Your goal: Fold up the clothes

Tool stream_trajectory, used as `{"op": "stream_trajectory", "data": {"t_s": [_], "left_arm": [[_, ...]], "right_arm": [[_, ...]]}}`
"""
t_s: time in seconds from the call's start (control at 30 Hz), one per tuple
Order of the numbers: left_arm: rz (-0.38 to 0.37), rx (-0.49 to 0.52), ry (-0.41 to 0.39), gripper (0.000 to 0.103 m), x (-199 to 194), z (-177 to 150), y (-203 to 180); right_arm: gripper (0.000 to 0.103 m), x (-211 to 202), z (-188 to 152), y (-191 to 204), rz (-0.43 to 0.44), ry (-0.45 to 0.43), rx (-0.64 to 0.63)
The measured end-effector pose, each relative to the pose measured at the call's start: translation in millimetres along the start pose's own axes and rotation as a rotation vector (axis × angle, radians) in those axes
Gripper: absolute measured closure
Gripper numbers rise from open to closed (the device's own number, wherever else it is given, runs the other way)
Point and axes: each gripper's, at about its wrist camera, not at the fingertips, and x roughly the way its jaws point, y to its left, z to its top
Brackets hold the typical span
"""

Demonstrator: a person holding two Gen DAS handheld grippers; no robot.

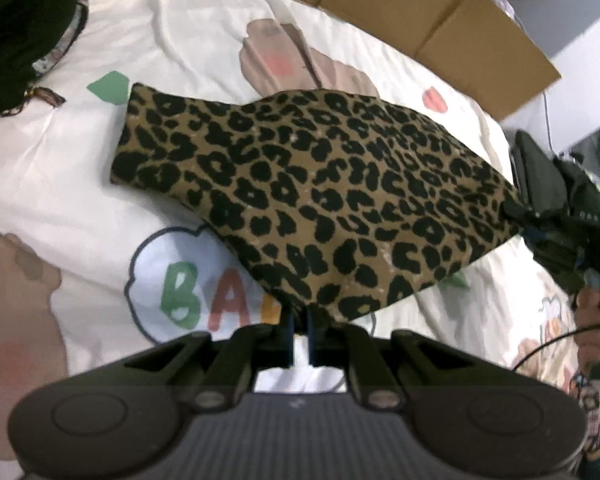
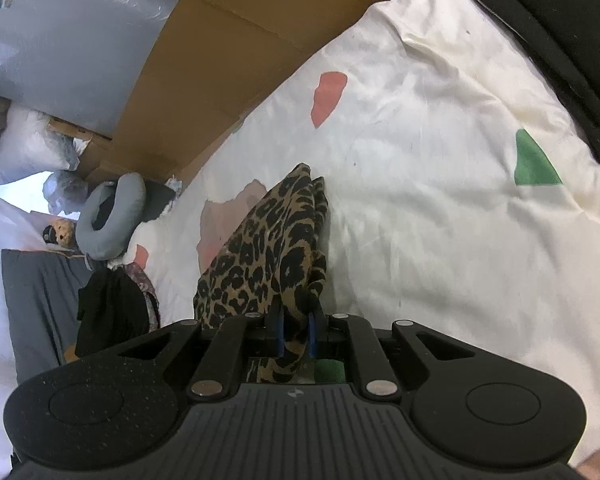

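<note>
A leopard-print garment (image 1: 320, 192) hangs stretched above the white printed bed cover (image 1: 100, 184). My left gripper (image 1: 300, 322) is shut on its near lower edge. In the left wrist view the right gripper (image 1: 518, 210) pinches the cloth's far right corner, with a hand (image 1: 598, 308) below it. In the right wrist view the same leopard-print garment (image 2: 272, 252) runs edge-on away from my right gripper (image 2: 296, 330), whose blue-padded fingers are shut on a bunched fold of it. The garment's far left end droops toward the bed cover (image 2: 440, 160).
A flattened cardboard box (image 1: 440, 12) lines the bed's far side, also the cardboard box (image 2: 220, 52). Black clothing (image 1: 16, 28) lies at the left, black clothing (image 2: 560, 40) at the upper right. A grey neck pillow (image 2: 108, 220) and dark clothes (image 2: 112, 312) sit beside the bed.
</note>
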Motion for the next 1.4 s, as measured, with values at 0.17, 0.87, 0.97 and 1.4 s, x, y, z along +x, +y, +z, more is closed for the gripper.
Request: {"op": "stream_trajectory", "data": {"t_s": [0.17,0.87,0.97,1.4], "left_arm": [[-0.005,0.011,0.038,0.098,-7.2,5.3,3.3],[-0.143,-0.003,0.245,0.098,24.4,29.0,0.4],[-0.168,-0.039,0.27,0.098,35.0,30.4,-4.0],[-0.27,-0.105,0.356,0.098,67.3,2.4,-37.9]], "right_arm": [[0.093,-6.4,-12.6,1.6,0.012,0.028,0.012],[0.094,-17.0,-2.9,11.1,-0.004,0.008,-0.039],[0.094,-15.8,4.4,12.6,-0.01,-0.007,-0.046],[0.094,-13.0,39.7,16.0,-0.068,-0.032,-0.109]]}}
